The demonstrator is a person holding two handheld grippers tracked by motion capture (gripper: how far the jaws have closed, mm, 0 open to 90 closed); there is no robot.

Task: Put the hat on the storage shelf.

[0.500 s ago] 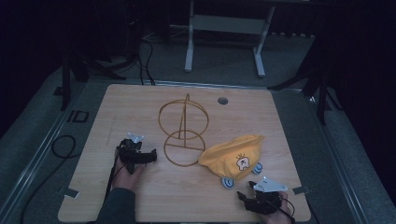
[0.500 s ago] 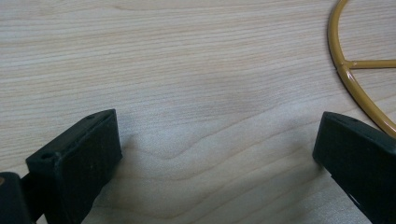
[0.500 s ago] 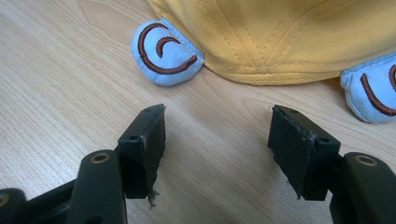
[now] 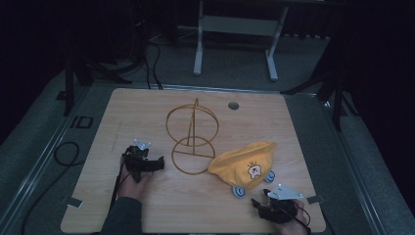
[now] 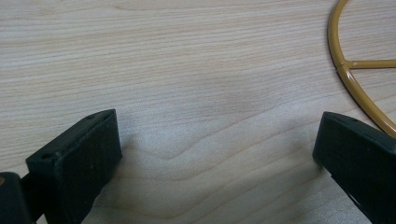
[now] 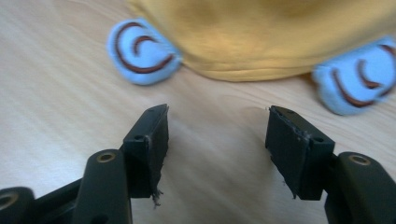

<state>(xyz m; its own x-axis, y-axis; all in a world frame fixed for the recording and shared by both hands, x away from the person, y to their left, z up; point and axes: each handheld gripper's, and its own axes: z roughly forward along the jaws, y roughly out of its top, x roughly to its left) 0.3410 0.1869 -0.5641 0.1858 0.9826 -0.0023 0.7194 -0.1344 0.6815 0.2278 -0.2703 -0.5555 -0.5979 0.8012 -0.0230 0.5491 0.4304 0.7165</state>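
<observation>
Yellow hat [image 4: 244, 164] lies centre-right of high view, long axis slanting up-right. Right gripper [image 4: 268, 201], lower right, sits just below its brim, jaws wide, empty. Left gripper [image 4: 155, 164] also open w/ nothing held, farther off by wire stand [image 4: 192, 142].

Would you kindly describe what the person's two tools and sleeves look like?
Both are black. The left tool and right tool each carry a grey three-cornered plate on top and trail a black cable. Their jaws are blocky black pads, somewhat frayed on the right one. A dark sleeve covers the left forearm.
</observation>
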